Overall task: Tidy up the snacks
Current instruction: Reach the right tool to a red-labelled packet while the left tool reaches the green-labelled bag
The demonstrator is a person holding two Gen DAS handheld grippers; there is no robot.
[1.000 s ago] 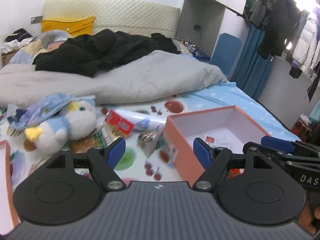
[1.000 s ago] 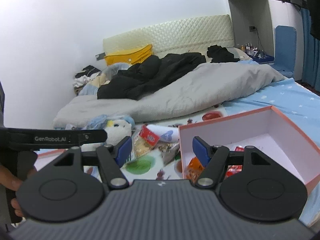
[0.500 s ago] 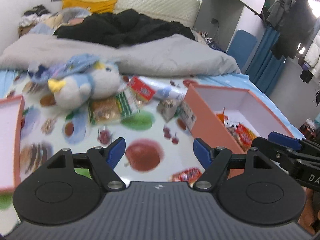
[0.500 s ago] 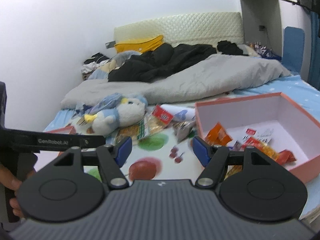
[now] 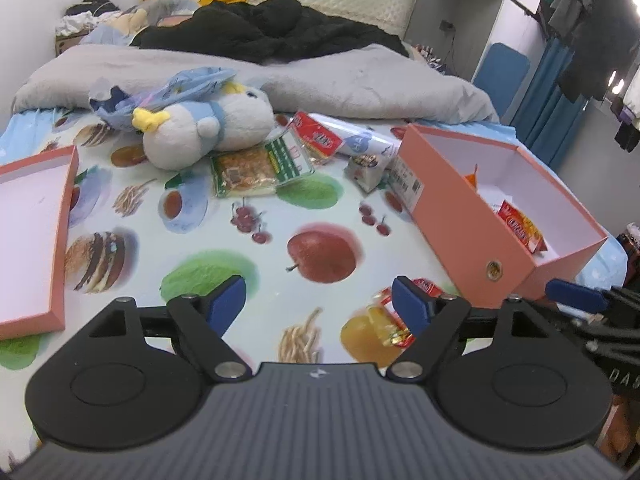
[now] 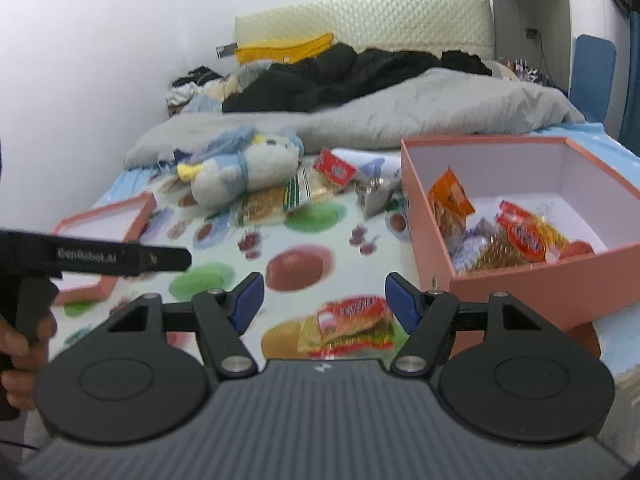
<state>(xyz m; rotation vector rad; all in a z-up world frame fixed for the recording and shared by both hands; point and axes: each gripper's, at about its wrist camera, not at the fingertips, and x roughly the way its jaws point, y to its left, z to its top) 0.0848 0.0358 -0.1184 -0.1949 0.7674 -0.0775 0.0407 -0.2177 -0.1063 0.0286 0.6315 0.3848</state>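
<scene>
Risk: the red packet [image 6: 346, 330] lies flat on the slick printed cloth [image 5: 248, 280]; fingers coming down too shallow could push it away, or pinch cloth with it.
Second risk: the pink box [image 6: 560, 276] sits just beside it, so a wide approach may knock its wall.
Right gripper [image 6: 323, 300]: spread wide, holding nothing, packet seemingly below the gap, though that view is blurred.
Left gripper [image 5: 318, 306]: spread wide, empty, above the cloth.
Other snacks: several already in the box; more near the plush toy [image 5: 208, 128].
</scene>
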